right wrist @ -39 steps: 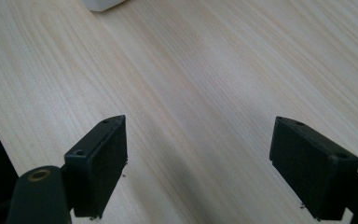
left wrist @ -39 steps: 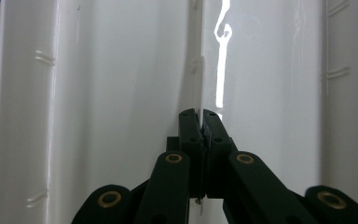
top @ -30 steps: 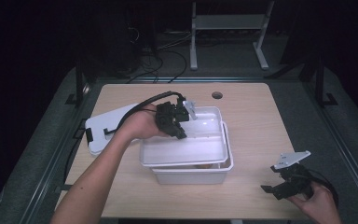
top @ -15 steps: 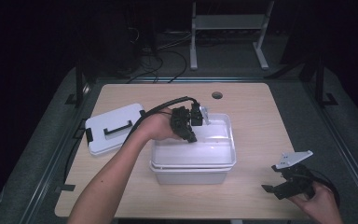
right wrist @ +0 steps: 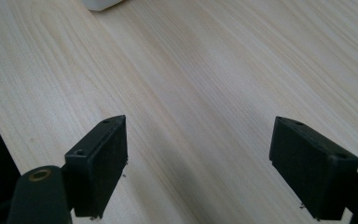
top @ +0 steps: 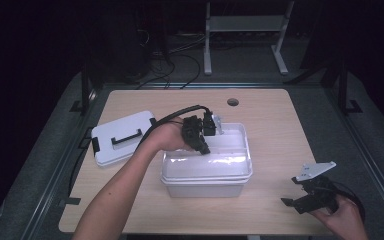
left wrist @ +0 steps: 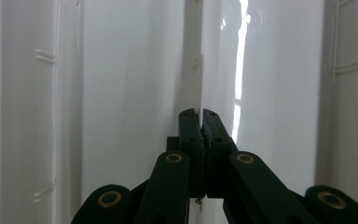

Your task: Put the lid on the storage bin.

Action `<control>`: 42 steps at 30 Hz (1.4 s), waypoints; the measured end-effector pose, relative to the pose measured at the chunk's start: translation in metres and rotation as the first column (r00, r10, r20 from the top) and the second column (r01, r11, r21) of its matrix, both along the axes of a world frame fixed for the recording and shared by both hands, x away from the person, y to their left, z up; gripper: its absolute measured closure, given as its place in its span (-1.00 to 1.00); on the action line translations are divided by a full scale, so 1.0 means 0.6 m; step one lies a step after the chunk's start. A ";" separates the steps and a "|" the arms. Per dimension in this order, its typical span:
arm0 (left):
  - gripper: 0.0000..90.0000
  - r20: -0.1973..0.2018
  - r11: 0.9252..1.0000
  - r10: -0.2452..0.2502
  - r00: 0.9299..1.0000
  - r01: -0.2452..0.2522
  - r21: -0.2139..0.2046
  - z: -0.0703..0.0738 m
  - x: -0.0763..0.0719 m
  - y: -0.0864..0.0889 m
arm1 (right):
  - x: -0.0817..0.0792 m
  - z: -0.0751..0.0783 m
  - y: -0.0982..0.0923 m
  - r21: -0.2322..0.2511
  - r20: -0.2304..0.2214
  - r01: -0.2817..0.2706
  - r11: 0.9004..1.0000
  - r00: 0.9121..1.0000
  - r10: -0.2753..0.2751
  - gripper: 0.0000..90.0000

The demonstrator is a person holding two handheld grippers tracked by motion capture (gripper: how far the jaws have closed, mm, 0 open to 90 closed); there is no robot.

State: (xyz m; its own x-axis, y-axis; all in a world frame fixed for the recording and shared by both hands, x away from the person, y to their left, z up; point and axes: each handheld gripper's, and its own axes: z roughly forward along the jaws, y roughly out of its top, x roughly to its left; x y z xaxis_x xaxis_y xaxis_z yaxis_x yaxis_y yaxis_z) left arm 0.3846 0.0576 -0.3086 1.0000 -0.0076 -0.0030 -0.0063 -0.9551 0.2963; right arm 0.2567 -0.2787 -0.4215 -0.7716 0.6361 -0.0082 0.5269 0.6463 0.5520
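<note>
A white plastic bin (top: 207,170) stands in the middle of the wooden table (top: 280,130). My left gripper (top: 206,131) reaches over the bin's back left rim. In the left gripper view its jaws (left wrist: 199,114) are shut on a thin white edge of the bin (left wrist: 121,93), with white walls on either side. My right gripper (top: 291,191) rests low at the table's front right, held in a hand. Its jaws (right wrist: 198,154) stand wide open over bare wood (right wrist: 191,70), nothing between them.
The bin's white lid (top: 122,137) with a black handle lies flat at the left of the table. A round cable hole (top: 233,102) sits near the far edge. A corner of the bin (right wrist: 102,3) shows at the top of the right gripper view.
The left hand has moved right and down with the bin's edge in its jaws; the bin has shifted slightly right and sits flatter. The right gripper has stayed put.
</note>
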 end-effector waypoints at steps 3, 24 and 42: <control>0.98 0.003 1.000 -0.009 1.000 0.009 0.015 -0.005 0.000 0.001 | -0.001 -0.001 0.001 -0.002 -0.005 0.001 1.000 1.000 -0.001 -0.59; 0.72 -0.002 1.000 0.000 1.000 0.000 0.014 0.001 -0.003 0.010 | -0.001 -0.002 0.001 -0.011 -0.007 0.002 1.000 1.000 -0.002 -0.59; 0.49 0.046 0.996 0.061 0.997 -0.058 -0.071 0.056 -0.023 0.097 | 0.003 -0.007 0.019 -0.031 -0.024 -0.012 0.999 1.000 0.011 -0.58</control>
